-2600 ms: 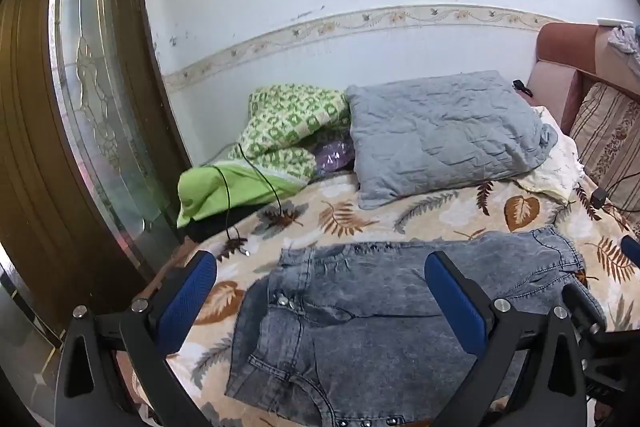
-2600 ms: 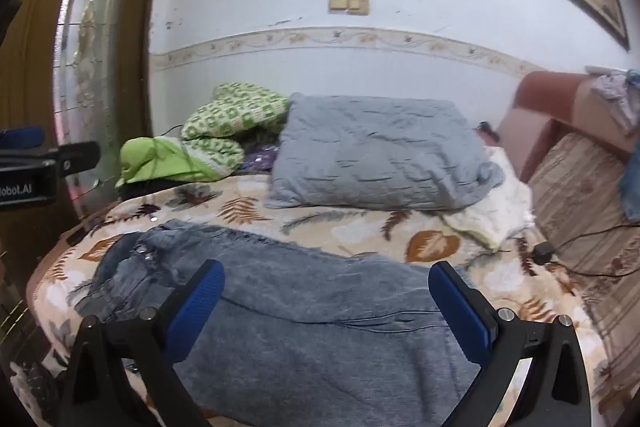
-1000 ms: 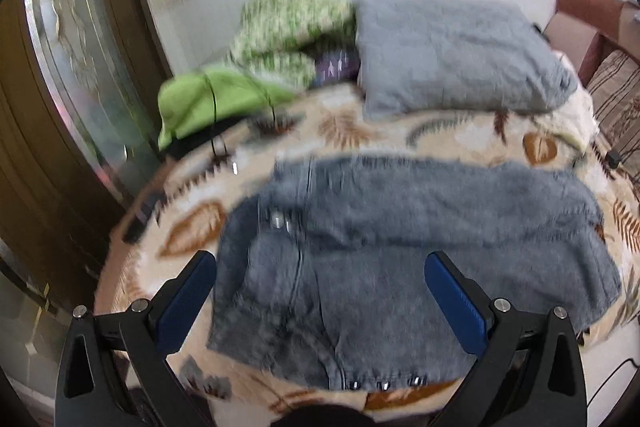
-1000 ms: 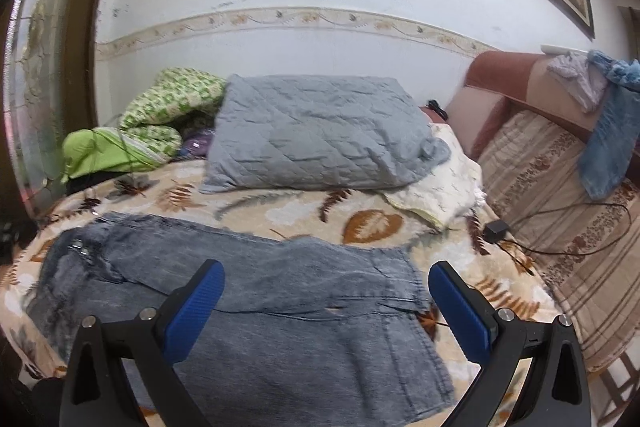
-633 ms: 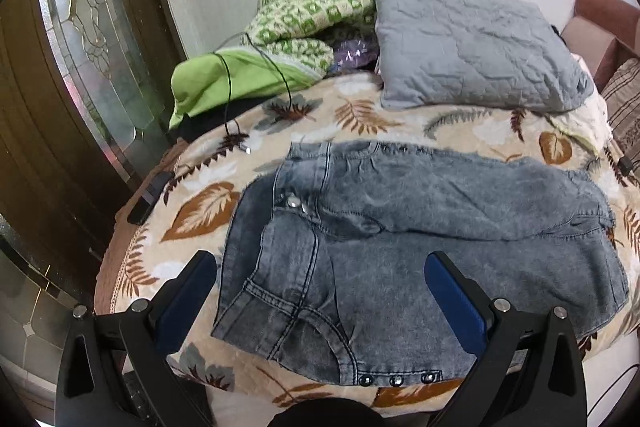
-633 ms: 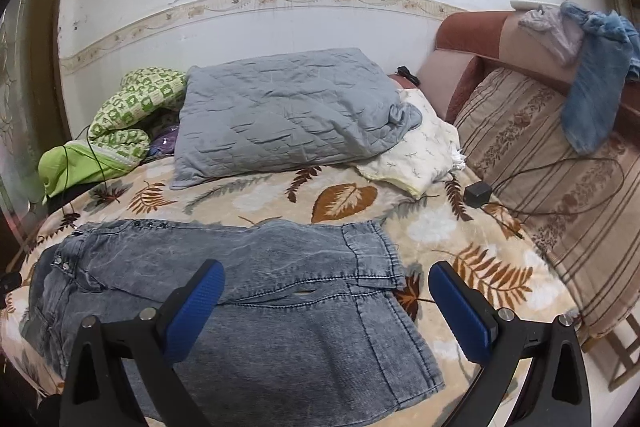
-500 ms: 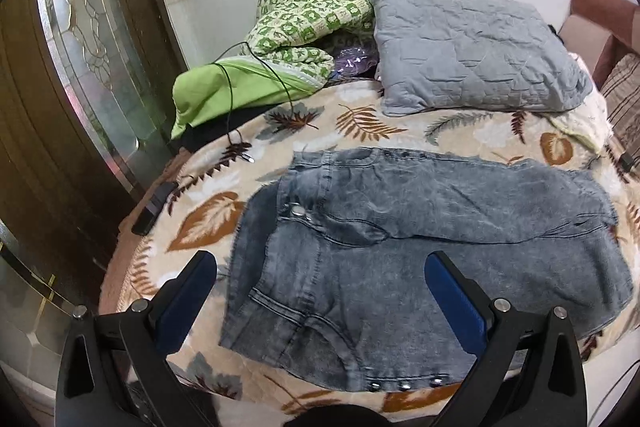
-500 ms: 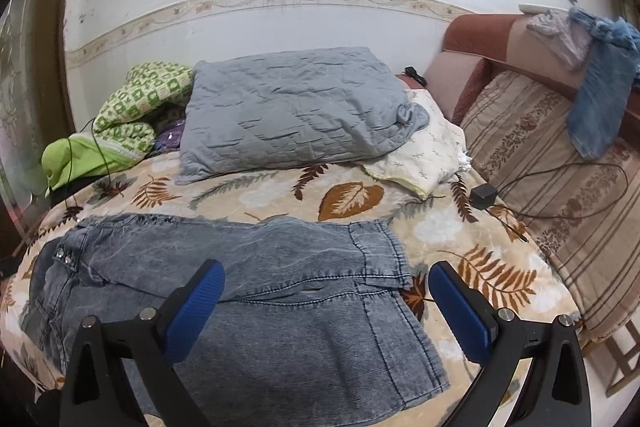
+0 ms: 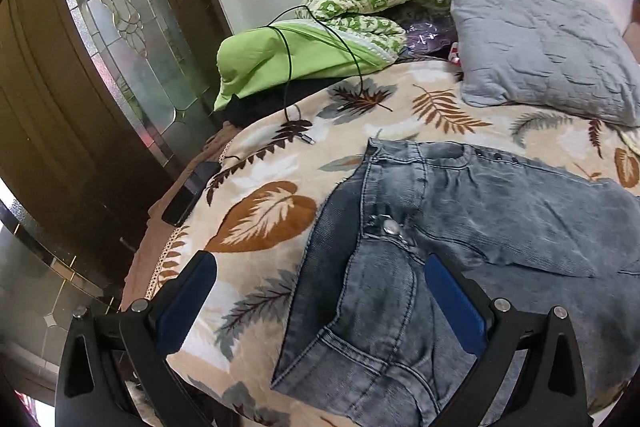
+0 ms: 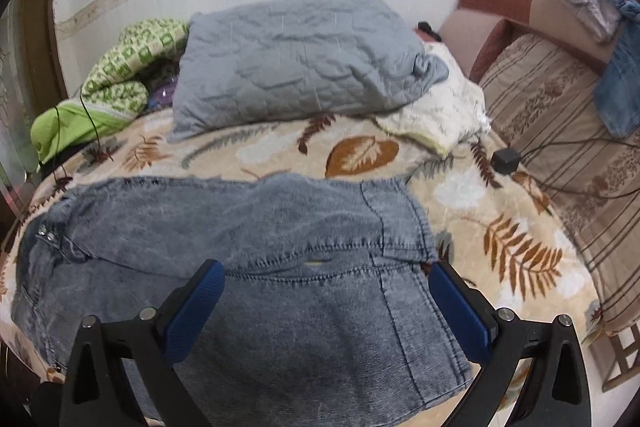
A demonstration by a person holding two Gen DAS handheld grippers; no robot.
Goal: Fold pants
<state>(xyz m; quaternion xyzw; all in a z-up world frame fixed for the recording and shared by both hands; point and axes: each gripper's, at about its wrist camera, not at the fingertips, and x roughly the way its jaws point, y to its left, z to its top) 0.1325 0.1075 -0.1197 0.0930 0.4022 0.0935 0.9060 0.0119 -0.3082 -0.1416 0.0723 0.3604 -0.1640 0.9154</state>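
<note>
Grey washed denim pants (image 9: 472, 227) lie flat across the leaf-print bedspread (image 9: 260, 215), waist to the left, leg hems to the right. My left gripper (image 9: 320, 267) hangs open just above the waistband end, its blue pads straddling the waist corner near the metal button (image 9: 391, 226). In the right wrist view the pants (image 10: 256, 247) fill the foreground. My right gripper (image 10: 326, 273) is open over the leg hems (image 10: 412, 243), with nothing between its fingers.
A grey quilted pillow (image 10: 296, 59) and green bedding (image 9: 320, 39) sit at the back by the wall. A black cable (image 9: 288, 67) trails over the spread, a phone (image 9: 188, 195) lies at its left edge. A charger block (image 10: 506, 161) and striped cushion (image 10: 568, 131) lie right.
Both grippers have dropped lower and closer to the pants. The left one has swung left toward the waist, the right one toward the leg hems. Both stay open.
</note>
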